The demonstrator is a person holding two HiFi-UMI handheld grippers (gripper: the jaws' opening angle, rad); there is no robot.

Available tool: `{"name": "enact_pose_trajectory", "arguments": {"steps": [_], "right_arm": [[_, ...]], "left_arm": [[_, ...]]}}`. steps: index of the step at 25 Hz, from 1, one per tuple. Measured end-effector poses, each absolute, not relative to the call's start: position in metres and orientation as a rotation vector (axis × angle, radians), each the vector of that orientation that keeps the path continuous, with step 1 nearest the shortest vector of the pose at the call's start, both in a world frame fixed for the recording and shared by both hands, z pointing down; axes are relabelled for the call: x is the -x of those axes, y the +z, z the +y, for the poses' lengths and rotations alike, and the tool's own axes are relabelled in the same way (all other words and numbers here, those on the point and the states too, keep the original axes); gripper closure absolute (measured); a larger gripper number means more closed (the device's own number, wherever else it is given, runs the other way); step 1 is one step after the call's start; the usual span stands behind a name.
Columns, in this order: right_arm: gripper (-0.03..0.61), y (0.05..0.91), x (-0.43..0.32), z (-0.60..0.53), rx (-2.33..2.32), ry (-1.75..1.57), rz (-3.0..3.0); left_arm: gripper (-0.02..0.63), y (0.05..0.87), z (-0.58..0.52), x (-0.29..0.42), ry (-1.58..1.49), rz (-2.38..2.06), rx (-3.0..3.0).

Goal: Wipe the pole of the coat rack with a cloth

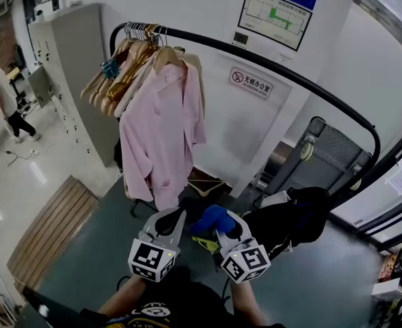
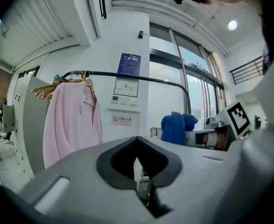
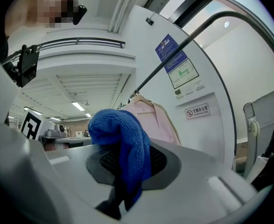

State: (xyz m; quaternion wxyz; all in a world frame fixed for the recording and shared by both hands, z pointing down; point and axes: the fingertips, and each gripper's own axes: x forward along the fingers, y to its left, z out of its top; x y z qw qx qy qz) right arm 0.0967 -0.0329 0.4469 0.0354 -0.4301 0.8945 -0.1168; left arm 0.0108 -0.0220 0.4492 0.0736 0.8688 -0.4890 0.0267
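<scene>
- Counted one blue cloth [image 1: 211,219], pinched in right gripper [image 1: 223,232], held low, well below the one black pole [image 1: 269,63].
- Noted left gripper [image 1: 176,219] pressed together, empty, level beside right.
- Counted one pink shirt [image 1: 161,128] hanging from pole.

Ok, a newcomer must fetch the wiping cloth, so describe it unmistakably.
Find the black coat rack pole arching along the white wall. Below it, nearest the camera, are the left tongs, holding nothing, and the right tongs. The cloth is the fluffy blue bundle clamped in the right ones, bright against the grey.
</scene>
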Motion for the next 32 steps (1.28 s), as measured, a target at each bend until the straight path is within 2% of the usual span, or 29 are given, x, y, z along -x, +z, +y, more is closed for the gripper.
{"name": "enact_pose_trajectory", "arguments": {"steps": [7, 19, 27, 32], "right_arm": [[0.506, 0.414, -0.09, -0.108, 1.326, -0.268, 2.711], [0.506, 0.32, -0.071, -0.252, 1.504, 0.098, 2.63], [0.506, 0.232, -0.137, -0.298, 1.719, 0.186, 2.351], [0.508, 0.19, -0.172, -0.277, 1.967, 0.469, 2.188]], "left_arm": [[0.611, 0.435, -0.083, -0.006, 0.062, -1.453, -2.655], [0.611, 0.396, -0.193, 0.017, -0.093, -1.275, -2.785], [0.611, 0.398, -0.233, 0.024, -0.138, -1.198, -2.758], [0.611, 0.416, -0.238, 0.016, -0.107, -1.194, -2.699]]}}
